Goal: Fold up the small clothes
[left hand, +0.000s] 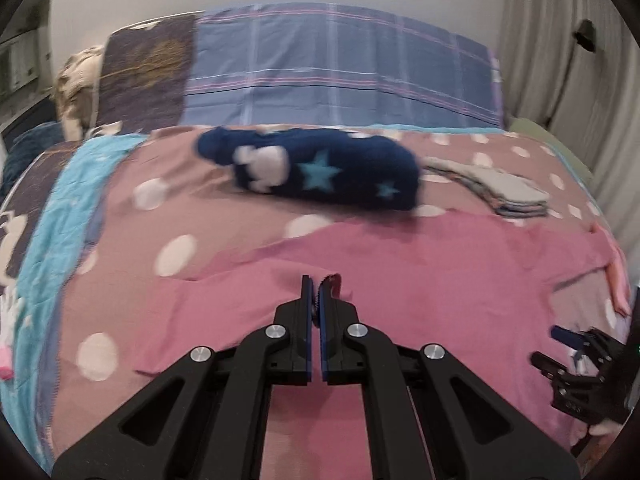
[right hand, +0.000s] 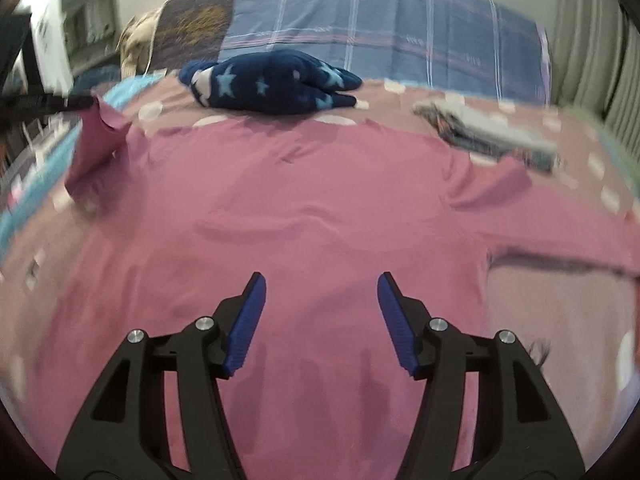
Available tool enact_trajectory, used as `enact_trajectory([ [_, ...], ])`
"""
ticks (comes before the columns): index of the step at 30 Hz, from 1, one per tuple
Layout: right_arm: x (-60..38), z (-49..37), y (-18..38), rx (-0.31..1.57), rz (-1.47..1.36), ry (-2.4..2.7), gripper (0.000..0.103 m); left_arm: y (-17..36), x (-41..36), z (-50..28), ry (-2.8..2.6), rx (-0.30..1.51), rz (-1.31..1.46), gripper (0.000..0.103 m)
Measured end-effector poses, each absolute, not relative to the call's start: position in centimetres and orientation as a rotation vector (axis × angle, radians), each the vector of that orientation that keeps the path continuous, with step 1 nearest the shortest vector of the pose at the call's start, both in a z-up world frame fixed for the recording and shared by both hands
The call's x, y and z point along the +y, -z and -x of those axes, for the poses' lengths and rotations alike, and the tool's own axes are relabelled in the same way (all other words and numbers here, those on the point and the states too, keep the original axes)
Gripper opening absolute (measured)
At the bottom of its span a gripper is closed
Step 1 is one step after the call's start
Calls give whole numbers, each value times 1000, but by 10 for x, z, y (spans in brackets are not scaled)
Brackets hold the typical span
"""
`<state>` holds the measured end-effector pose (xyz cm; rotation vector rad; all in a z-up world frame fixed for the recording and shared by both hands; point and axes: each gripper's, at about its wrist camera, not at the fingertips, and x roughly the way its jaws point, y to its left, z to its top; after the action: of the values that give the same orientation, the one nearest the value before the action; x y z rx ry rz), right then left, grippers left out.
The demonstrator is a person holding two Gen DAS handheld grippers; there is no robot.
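A pink shirt (right hand: pixel 312 200) lies spread flat on the bed; it also shows in the left wrist view (left hand: pixel 420 272). My left gripper (left hand: pixel 319 286) is shut on an edge of the pink shirt, a bit of cloth sticking up between the pads. In the right wrist view the left gripper (right hand: pixel 86 101) holds the shirt's left corner lifted off the bed. My right gripper (right hand: pixel 322 280) is open and empty, hovering over the middle of the shirt. It shows at the right edge of the left wrist view (left hand: pixel 564 354).
A navy fleece garment with light-blue stars (left hand: pixel 320 168) lies beyond the shirt, also in the right wrist view (right hand: pixel 272 86). A stack of folded grey clothes (left hand: pixel 508 192) sits at the far right. The dotted bedspread (left hand: pixel 176 256) covers the bed; plaid pillows (left hand: pixel 340 68) at the head.
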<state>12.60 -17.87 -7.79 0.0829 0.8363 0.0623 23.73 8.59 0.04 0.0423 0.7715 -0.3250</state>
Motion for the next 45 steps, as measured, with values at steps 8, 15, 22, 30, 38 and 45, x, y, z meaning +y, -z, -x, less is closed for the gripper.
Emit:
enact_trajectory([
  [8,-215,-168,83,992,-596,-379,32,18,15,-213,489,804,-89,2],
  [15,-199,-244,118,1158,-1084,-523,64,41,-5,-206,480,850,-142,2],
  [22,-158,-265,141,1306,-1207,-502,59,49,-13,-202,472,856,-163,2],
  [30,-173,-282,64,1041,-597,-324,4,47,-49,-197,535,843,-201,2],
  [38,-242,-277,29,912,-401,-167,4,29,-115,-196,696,804,-176,4],
  [45,-306,-274,86,976,-495,-75,34,46,-60,-174,510,733,-276,62],
])
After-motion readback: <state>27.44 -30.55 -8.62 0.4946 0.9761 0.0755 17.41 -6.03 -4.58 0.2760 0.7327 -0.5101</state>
